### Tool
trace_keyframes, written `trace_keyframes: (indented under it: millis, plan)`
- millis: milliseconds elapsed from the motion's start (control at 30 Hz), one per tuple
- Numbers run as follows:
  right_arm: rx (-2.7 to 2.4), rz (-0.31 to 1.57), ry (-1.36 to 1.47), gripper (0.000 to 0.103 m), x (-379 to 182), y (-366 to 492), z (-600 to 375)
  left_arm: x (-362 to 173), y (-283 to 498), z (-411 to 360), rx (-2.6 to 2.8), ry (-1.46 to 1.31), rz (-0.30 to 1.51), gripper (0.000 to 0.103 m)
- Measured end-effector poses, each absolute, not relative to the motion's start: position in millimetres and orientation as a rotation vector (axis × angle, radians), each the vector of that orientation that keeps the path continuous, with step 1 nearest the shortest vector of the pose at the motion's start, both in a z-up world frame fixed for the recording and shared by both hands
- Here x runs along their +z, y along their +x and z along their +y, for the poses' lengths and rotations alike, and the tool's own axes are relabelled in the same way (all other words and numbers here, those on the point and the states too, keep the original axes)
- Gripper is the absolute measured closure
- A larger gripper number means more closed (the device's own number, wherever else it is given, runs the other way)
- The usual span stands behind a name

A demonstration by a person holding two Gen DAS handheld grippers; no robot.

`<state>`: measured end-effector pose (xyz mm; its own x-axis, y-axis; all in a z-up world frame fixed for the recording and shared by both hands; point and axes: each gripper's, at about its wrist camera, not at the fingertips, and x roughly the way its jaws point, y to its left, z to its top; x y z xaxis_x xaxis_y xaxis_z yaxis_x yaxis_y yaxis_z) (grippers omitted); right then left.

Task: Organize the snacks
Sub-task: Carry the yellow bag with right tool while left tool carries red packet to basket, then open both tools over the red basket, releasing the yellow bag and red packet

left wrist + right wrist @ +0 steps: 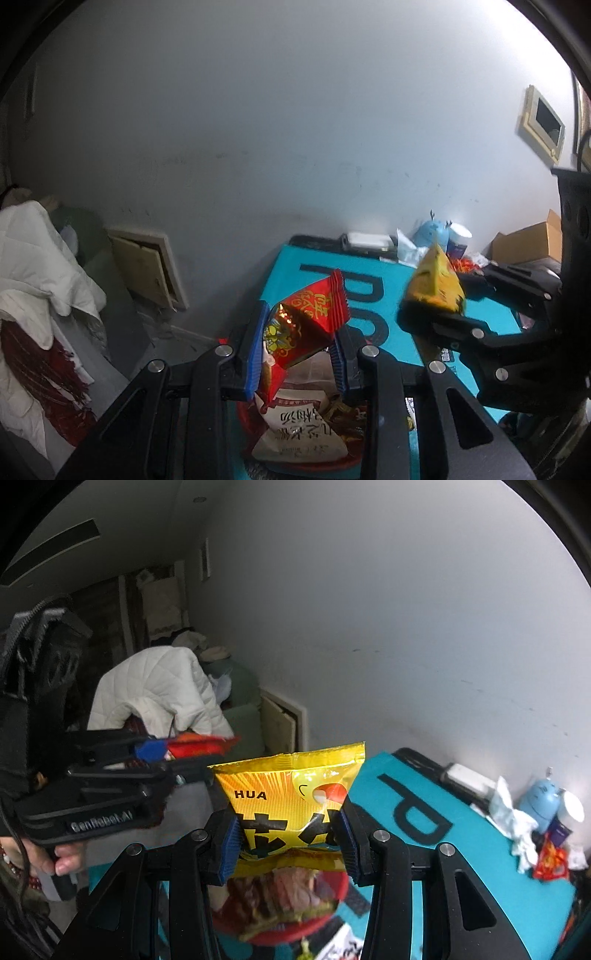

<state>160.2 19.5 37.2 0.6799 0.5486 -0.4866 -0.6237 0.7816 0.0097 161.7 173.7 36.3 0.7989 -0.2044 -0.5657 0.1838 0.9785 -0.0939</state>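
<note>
Centre frame in both views, above a red snack bowl [341, 886], left gripper [300, 345] jaws pinch a red packet [308, 321], right gripper [290, 843] jaws a yellow packet [291, 794]; slick foil may slip, missing the bowl.

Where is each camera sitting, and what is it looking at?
Left wrist: on the left gripper, looking along it at its red packet, the teal table and wall.
Right wrist: on the right gripper, looking at its yellow packet; a hand shows.
Both show the other gripper, table and red bowl.
</note>
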Motion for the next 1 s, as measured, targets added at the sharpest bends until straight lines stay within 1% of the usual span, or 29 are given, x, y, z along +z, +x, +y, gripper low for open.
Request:
trace_keyframes:
  millis: [133,367,600,633,667,700,733,767,1000]
  plan:
    - [0.694,0.513,-0.15,0.059,28.3,180.8,27.3,19.6,180.4,170.9,-0.213,-0.04,0.666,0.073]
    - [0.681,0.604,-0.165,0.059,1.1,205.1,31.4,-11.2,205.2,167.3,-0.204,-0.052,0.768,0.073]
    - [0.672,0.665,-0.164,0.059,-17.9,220.3,29.5,-40.9,225.4,161.7,-0.217,-0.036,0.916,0.072]
    - [0.674,0.672,-0.162,0.059,-19.5,222.0,29.3,-43.5,227.0,161.9,-0.215,-0.041,0.93,0.071]
    - [0.677,0.679,-0.161,0.059,-21.3,223.5,29.0,-44.9,227.4,162.3,-0.21,-0.042,0.936,0.065]
    - [0.678,0.683,-0.162,0.059,-22.6,224.0,29.0,-45.7,227.5,161.8,-0.205,-0.041,0.938,0.057]
    - [0.678,0.685,-0.164,0.059,-23.6,224.5,29.0,-45.5,226.6,161.4,-0.203,-0.037,0.933,0.053]
    - [0.679,0.687,-0.165,0.059,-24.3,224.6,29.3,-44.7,226.2,161.4,-0.203,-0.036,0.928,0.047]
    - [0.669,0.724,-0.165,0.059,-32.8,230.9,29.2,-35.2,216.8,164.8,-0.161,-0.027,0.893,0.046]
